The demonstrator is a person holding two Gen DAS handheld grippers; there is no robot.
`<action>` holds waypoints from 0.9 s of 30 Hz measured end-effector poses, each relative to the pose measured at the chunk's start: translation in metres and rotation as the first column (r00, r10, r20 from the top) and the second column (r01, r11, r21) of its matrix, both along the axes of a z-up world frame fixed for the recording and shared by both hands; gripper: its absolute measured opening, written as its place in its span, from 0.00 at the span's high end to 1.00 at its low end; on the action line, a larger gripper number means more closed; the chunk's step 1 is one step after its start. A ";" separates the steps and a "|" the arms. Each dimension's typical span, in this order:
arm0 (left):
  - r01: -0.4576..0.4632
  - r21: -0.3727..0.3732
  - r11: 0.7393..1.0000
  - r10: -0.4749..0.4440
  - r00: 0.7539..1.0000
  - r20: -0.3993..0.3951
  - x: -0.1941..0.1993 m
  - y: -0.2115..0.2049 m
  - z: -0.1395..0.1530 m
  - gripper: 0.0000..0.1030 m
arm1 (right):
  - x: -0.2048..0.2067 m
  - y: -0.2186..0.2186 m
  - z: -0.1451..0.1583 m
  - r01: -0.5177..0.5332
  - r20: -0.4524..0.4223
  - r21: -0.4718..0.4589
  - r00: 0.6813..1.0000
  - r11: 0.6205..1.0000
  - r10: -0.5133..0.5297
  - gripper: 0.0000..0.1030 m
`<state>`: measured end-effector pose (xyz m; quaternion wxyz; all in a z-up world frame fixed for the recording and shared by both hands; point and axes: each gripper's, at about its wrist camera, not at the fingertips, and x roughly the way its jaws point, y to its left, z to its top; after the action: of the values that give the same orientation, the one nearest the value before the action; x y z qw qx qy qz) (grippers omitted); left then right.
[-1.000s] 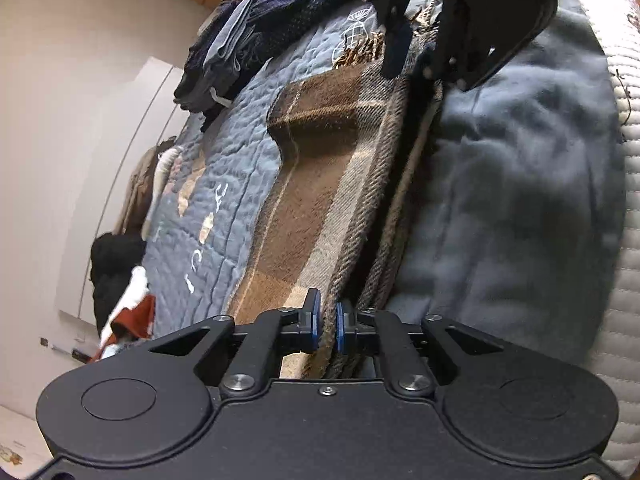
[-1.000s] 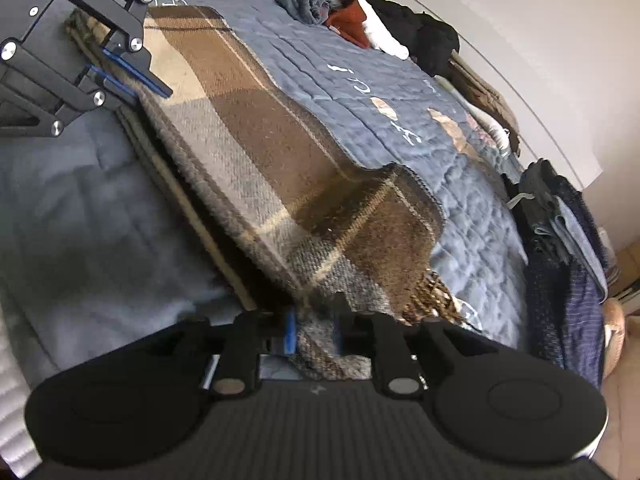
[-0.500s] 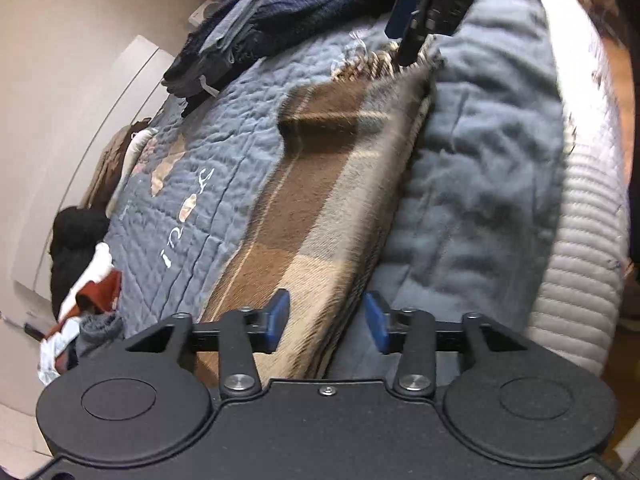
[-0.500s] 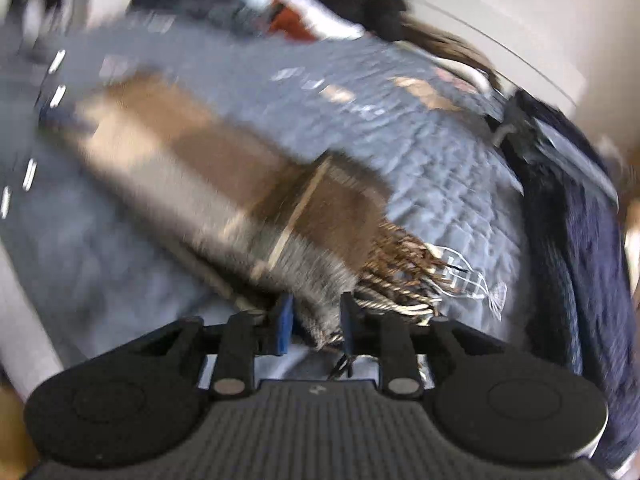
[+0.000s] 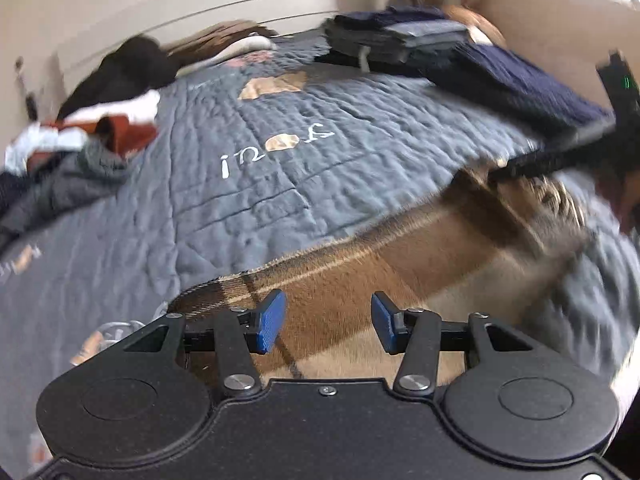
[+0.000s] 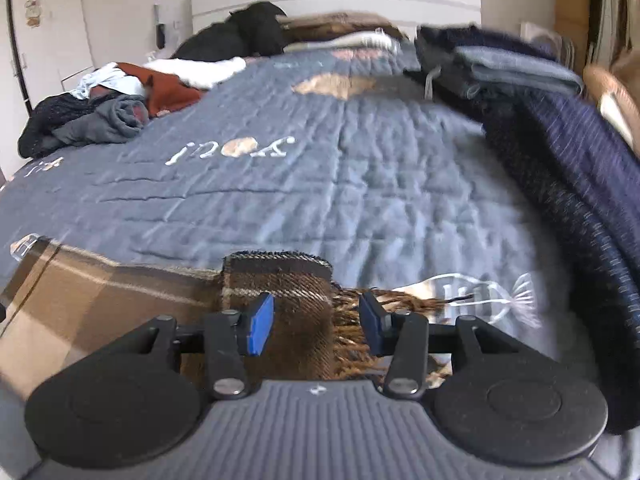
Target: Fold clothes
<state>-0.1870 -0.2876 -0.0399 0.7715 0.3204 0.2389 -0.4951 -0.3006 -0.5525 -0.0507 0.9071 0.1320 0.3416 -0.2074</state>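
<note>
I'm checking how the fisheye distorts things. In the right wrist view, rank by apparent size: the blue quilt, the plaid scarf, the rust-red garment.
1. blue quilt: fills most of the frame.
2. plaid scarf: looks large partly because it lies nearest the camera.
3. rust-red garment: small, far off in the pile.

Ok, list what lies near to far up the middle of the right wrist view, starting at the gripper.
Right gripper, open → brown plaid scarf → blue quilt → white lettering on the quilt → tan patch → tan and white clothes at the far edge.
</note>
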 end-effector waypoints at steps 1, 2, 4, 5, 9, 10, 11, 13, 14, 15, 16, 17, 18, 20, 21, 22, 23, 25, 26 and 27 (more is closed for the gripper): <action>-0.013 -0.008 1.000 0.013 1.000 -0.016 0.004 0.000 -0.003 0.54 | 0.006 0.000 -0.003 0.002 -0.010 -0.002 1.000 1.000 -0.002 0.55; -0.026 -0.016 1.000 0.025 0.999 -0.032 0.008 0.001 -0.006 0.54 | 0.011 0.000 -0.006 0.007 -0.022 -0.010 1.000 1.000 -0.007 0.55; -0.052 -0.030 0.998 0.050 0.997 -0.065 0.016 0.002 -0.013 0.54 | 0.021 0.001 -0.015 0.011 -0.064 -0.053 0.998 0.999 -0.014 0.59; -0.066 -0.037 0.997 0.062 0.995 -0.082 0.020 0.002 -0.016 0.54 | 0.024 0.000 -0.019 0.023 -0.081 -0.062 0.996 0.998 -0.028 0.62; -0.120 -0.063 0.991 0.110 0.983 -0.148 0.036 0.004 -0.028 0.46 | 0.026 -0.013 -0.025 0.076 -0.071 -0.017 0.994 0.997 -0.077 0.78; -0.137 -0.066 0.988 0.127 0.982 -0.143 0.043 0.005 -0.025 0.45 | 0.026 -0.016 -0.025 0.087 -0.066 -0.013 0.994 0.996 -0.088 0.77; -0.155 -0.069 0.986 0.144 0.980 -0.136 0.050 0.005 -0.021 0.45 | 0.025 -0.018 -0.023 0.097 -0.065 0.001 0.993 0.995 -0.097 0.77; -0.189 -0.076 0.979 0.179 0.976 -0.122 0.063 0.007 -0.013 0.43 | 0.023 -0.023 -0.020 0.104 -0.067 0.038 0.993 0.994 -0.101 0.75; -0.207 -0.079 0.975 0.197 0.974 -0.115 0.070 0.008 -0.009 0.42 | 0.023 -0.023 -0.017 0.104 -0.066 0.033 0.993 0.994 -0.102 0.73; -0.224 -0.082 0.971 0.214 0.971 -0.109 0.076 0.008 -0.005 0.37 | 0.022 -0.023 -0.015 0.107 -0.063 0.017 0.992 0.994 -0.106 0.72; -0.241 -0.086 0.967 0.232 0.967 -0.102 0.083 0.009 -0.001 0.32 | 0.022 -0.024 -0.014 0.108 -0.067 0.012 0.992 0.994 -0.107 0.69; -0.258 -0.090 0.962 0.249 0.964 -0.095 0.090 0.010 0.003 0.32 | 0.022 -0.024 -0.014 0.108 -0.072 0.011 0.992 0.994 -0.107 0.66; -0.275 -0.093 0.957 0.267 0.960 -0.089 0.096 0.011 0.008 0.32 | 0.022 -0.024 -0.016 0.107 -0.081 0.012 0.991 0.994 -0.105 0.64; -0.349 -0.062 0.935 0.339 0.931 -0.134 0.115 0.013 0.002 0.31 | 0.024 -0.022 -0.019 0.100 -0.096 0.014 0.990 0.995 -0.099 0.61; -0.358 -0.049 0.933 0.347 0.926 -0.148 0.118 0.012 -0.004 0.31 | 0.025 -0.021 -0.020 0.095 -0.101 0.014 0.991 0.995 -0.094 0.61; -0.364 -0.036 0.931 0.354 0.921 -0.161 0.120 0.012 -0.010 0.31 | 0.026 -0.020 -0.022 0.091 -0.105 0.013 0.991 0.996 -0.089 0.61; -0.370 -0.024 0.929 0.361 0.916 -0.174 0.122 0.012 -0.016 0.31 | 0.027 -0.020 -0.023 0.090 -0.102 0.019 0.991 0.996 -0.088 0.61; -0.382 0.002 0.924 0.374 0.906 -0.200 0.127 0.011 -0.029 0.37 | 0.028 -0.019 -0.024 0.094 -0.091 0.035 0.992 0.995 -0.090 0.64; -0.388 0.003 0.922 0.380 0.901 -0.207 0.127 0.012 -0.033 0.42 | 0.028 -0.020 -0.024 0.099 -0.083 0.041 0.992 0.994 -0.095 0.67; -0.399 -0.001 0.917 0.388 0.894 -0.226 0.128 0.015 -0.033 0.59 | 0.027 -0.021 -0.024 0.106 -0.075 0.047 0.992 0.993 -0.102 0.73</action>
<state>-0.0587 -0.2724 -0.0732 0.8316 0.1902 0.3713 -0.3668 -0.2735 -0.5732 -0.0744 0.8785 0.1652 0.3721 -0.2501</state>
